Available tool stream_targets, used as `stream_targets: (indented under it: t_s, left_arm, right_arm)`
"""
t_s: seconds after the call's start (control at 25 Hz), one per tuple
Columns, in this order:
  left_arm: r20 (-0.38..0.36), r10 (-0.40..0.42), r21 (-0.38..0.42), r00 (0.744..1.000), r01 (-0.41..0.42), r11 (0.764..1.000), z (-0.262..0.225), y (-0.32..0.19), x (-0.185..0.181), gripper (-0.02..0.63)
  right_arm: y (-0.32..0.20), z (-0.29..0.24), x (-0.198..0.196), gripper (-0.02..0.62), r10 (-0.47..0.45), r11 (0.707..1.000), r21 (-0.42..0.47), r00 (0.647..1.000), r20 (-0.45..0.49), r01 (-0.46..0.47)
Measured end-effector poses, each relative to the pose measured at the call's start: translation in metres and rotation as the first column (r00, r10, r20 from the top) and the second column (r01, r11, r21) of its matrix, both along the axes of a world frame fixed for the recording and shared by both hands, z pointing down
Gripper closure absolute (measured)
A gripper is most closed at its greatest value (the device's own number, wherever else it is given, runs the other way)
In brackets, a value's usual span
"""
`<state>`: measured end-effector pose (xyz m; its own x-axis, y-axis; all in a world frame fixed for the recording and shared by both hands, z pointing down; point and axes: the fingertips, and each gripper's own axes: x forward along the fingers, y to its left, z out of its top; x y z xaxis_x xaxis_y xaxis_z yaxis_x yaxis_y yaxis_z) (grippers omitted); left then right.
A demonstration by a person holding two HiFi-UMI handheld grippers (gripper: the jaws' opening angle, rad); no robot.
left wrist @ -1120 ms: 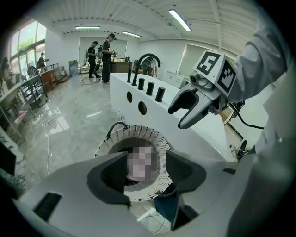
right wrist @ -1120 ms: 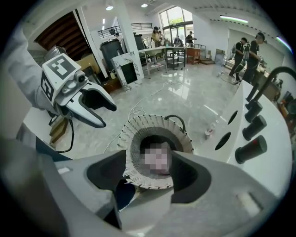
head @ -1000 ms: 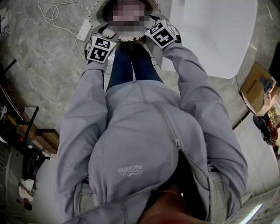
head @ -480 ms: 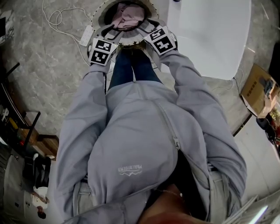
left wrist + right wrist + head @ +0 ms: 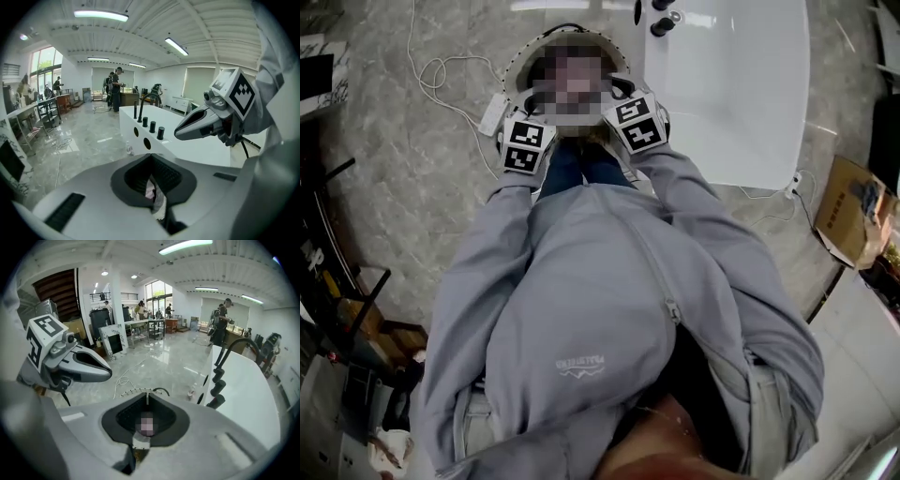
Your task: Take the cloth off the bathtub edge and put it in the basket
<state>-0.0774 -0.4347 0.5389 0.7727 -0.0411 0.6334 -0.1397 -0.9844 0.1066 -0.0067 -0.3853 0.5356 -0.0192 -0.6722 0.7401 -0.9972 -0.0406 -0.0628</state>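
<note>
My left gripper [image 5: 539, 124] and right gripper [image 5: 619, 101] hang side by side over the round wire basket [image 5: 514, 67], which stands on the floor beside the white bathtub [image 5: 741, 84]. Both have just closed, and their jaws meet with nothing between them. In the left gripper view [image 5: 151, 157] a bit of pink and white cloth [image 5: 151, 191] shows below, through the slit behind the jaws. In the head view a blur patch hides the inside of the basket. The right gripper view [image 5: 147, 397] shows the basket rim [image 5: 136, 391] just past the jaws.
Black taps [image 5: 661, 23] stand at the bathtub's far end. A white cable [image 5: 441, 70] and power strip [image 5: 492, 112] lie on the marble floor left of the basket. A cardboard box [image 5: 853, 206] sits at the right and a black rack [image 5: 347, 309] at the left. People stand far back.
Both grippers have lifted up and away from the basket rim. Half a second ago the pink cloth lay in the basket in plain sight.
</note>
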Motion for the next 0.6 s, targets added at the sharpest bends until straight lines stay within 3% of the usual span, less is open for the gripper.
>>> stream_targets:
  t_s: [0.2,0.36,0.6]
  left_arm:
    - [-0.086,-0.019,0.051,0.996,0.023,0.998,-0.046,0.004,0.005,0.6]
    - [-0.196,-0.045,0.114,0.98,0.068,0.991,-0.101,-0.002,0.006,0.601]
    - [-0.374,-0.095,0.16,0.923,0.165,0.973,-0.192,-0.007,0.007,0.601]
  right_arm:
    - [0.004,-0.055,0.013,0.591,0.129,0.984,0.128,0.991,-0.022,-0.125]
    - [0.001,-0.11,0.012,0.591,0.12,0.962,0.25,0.992,-0.038,-0.107]
    - [0.013,-0.189,0.013,0.591,0.181,0.885,0.44,0.983,-0.026,-0.152]
